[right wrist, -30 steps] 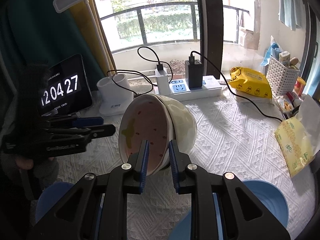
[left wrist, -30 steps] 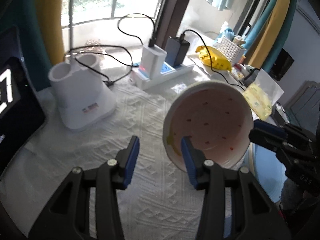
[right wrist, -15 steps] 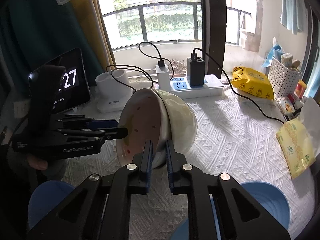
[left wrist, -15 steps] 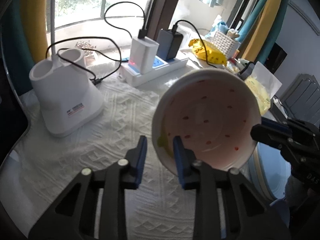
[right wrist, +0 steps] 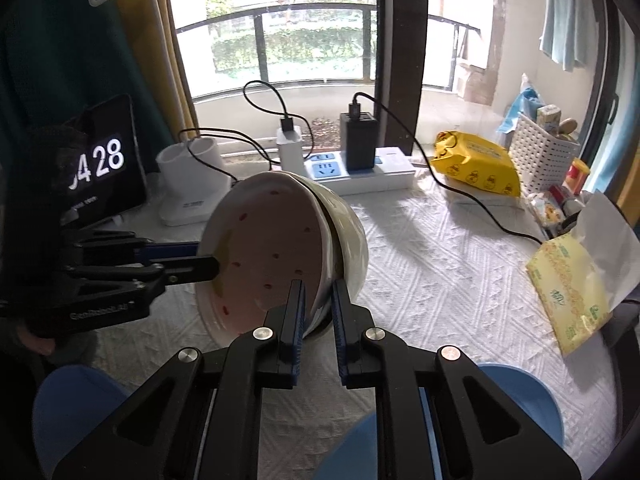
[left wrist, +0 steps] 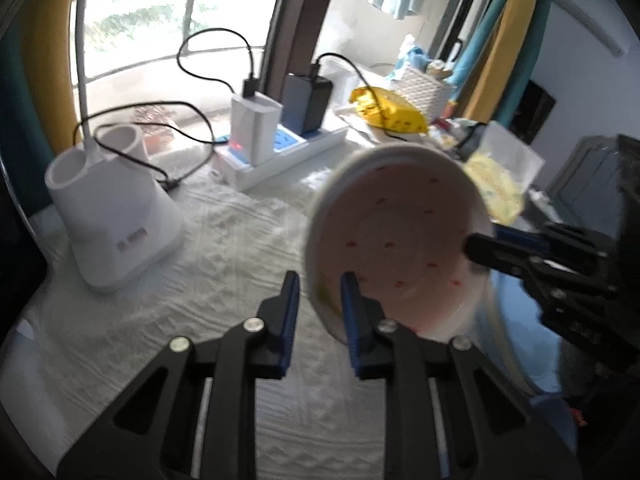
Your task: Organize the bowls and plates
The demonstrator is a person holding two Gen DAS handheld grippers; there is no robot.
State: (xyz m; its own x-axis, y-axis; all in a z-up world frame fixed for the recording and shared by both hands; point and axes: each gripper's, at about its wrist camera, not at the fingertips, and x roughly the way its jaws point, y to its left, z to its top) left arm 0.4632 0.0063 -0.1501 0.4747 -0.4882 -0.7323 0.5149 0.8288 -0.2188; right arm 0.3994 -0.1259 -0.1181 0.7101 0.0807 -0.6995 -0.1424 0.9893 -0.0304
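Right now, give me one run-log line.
left gripper: shut on bowl rim | right gripper: shut on opposite rim | bowl: tilted, above tablecloth

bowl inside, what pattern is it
Pinkish white with small red specks on the bowl; right wrist view shows it best.

Left gripper (left wrist: pixel 318 294) and right gripper (right wrist: pixel 317 300) jaws both clamped, angled downward.

Daylit balcony window (right wrist: pixel 304 36) behind white-clothed table (right wrist: pixel 440 264).
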